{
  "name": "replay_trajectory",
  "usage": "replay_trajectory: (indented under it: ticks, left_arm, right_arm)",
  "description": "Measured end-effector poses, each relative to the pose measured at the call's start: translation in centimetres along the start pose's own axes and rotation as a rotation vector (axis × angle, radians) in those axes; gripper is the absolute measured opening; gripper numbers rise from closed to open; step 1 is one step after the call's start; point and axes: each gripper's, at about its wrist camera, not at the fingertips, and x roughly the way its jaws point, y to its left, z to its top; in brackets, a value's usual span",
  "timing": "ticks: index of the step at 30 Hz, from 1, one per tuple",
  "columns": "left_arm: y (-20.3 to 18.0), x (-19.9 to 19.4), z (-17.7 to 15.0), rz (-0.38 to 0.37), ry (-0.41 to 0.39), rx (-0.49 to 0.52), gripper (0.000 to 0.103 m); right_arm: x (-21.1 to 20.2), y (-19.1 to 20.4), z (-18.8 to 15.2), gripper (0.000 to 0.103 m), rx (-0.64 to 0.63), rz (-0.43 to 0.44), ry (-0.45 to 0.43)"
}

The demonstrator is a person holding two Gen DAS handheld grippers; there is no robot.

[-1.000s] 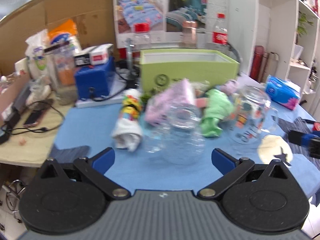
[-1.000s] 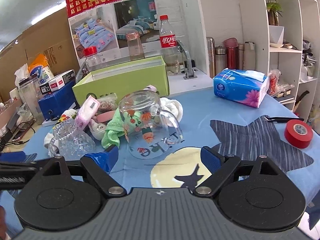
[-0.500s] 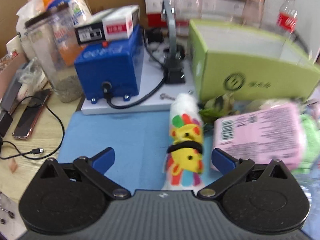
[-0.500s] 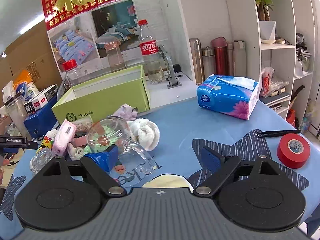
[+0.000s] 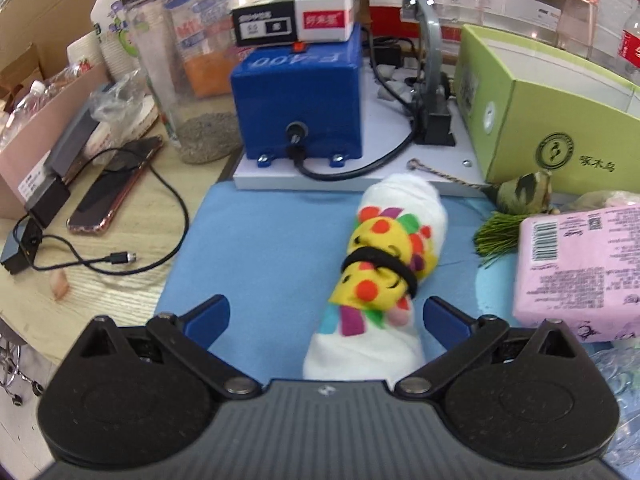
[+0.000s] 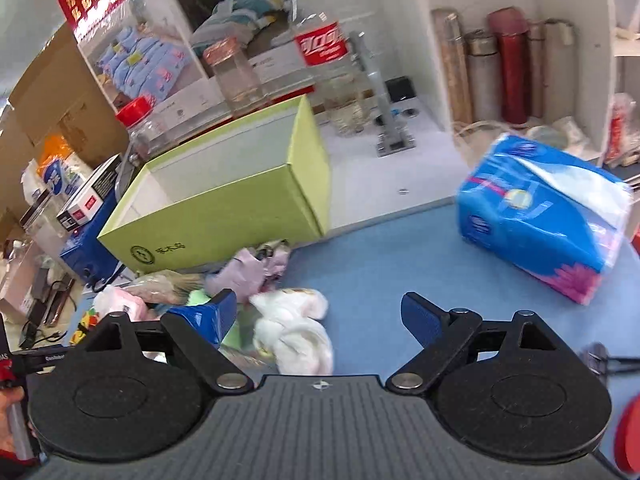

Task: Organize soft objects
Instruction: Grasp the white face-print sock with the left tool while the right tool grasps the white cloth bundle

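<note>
Clutter crowds the desk under its blue cloth, white shelving behind. Your left gripper has its fingers wide around the banded rolled sock at the cloth's left edge: close next, probably carrying it to the green box. Your right gripper hovers spread, empty, above the white cloth bundle.

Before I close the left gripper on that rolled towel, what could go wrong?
The left gripper is open, with the rolled towel nearer its right finger, so a close may catch only an edge. The pink packet lies just right of that finger and could get nudged. The black hair tie around the roll might slip, letting it unroll.
</note>
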Motion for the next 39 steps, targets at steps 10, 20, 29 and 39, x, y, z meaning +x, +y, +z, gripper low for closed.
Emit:
replay_trajectory:
  ticks: [10,20,29,39]
  left_arm:
    - [-0.5,0.2,0.5,-0.036,-0.014,-0.009,0.102]
    - [0.8,1.1,0.1,-0.050,0.012,-0.065,0.102]
    - [0.5,0.4,0.1,-0.075,-0.012,-0.067,0.102]
    - [0.8,0.7,-0.2,-0.080,-0.002,-0.053,0.102]
  right_arm:
    - [11.4,5.6,3.6,0.076,-0.205,-0.067,0.295]
    - [7.5,-1.3,3.2,0.076,-0.268,-0.412,0.322]
    - [-1.4,-4.2,1.1,0.076,-0.082,-0.267,0.071]
    - [4.2,-3.9,-2.1,0.078,-0.128,-0.260,0.084]
